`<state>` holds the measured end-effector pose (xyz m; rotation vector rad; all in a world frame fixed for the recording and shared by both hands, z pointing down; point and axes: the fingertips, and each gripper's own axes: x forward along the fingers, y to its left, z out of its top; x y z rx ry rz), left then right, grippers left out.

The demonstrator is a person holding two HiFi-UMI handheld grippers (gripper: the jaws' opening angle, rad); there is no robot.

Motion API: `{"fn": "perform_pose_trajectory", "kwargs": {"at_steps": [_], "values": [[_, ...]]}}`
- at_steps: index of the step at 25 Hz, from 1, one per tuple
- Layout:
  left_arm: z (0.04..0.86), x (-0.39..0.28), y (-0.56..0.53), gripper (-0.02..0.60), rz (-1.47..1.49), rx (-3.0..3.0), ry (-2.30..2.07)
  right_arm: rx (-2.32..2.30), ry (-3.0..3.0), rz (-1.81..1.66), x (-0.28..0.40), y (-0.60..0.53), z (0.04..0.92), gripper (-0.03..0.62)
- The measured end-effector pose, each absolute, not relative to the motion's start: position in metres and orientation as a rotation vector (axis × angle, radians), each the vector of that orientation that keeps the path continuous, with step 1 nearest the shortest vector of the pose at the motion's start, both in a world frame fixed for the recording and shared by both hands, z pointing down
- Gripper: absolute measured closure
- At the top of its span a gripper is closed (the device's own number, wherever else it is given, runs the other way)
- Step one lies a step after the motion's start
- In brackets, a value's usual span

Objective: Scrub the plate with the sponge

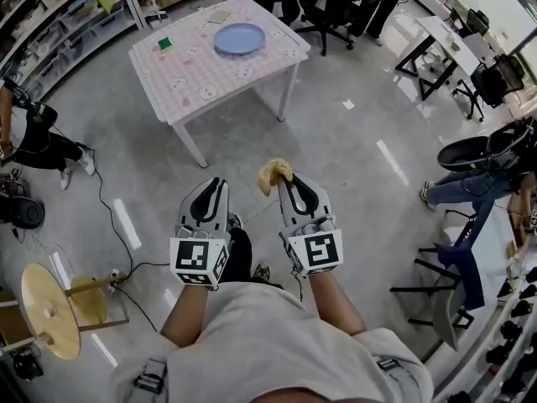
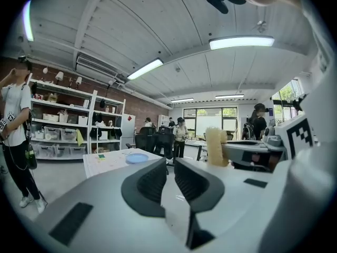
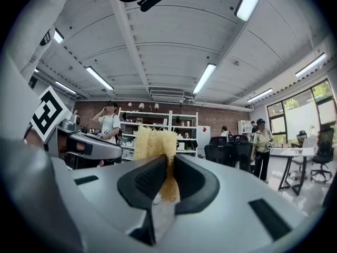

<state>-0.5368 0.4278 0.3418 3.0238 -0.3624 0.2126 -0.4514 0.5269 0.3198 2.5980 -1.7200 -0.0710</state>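
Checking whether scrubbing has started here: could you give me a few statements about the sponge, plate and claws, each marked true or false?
1. The yellow sponge is pinched in the right claw. True.
2. The round blue plate lies on the floor. False: it sits on the pink-checked table.
3. The left claw holds a cloth. False: nothing is between its jaws.
4. The sponge is well clear of the plate. True: the person stands away from the table.
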Motion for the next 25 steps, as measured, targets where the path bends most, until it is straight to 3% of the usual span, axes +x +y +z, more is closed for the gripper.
{"fn": "perform_pose_trajectory", "kwargs": {"at_steps": [25], "values": [[0.343,-0.339,0.215,0.522,0.196,2.979,-0.099,2.623,-1.411,-0.020,-0.273,0.347,0.312,0.548]]}}
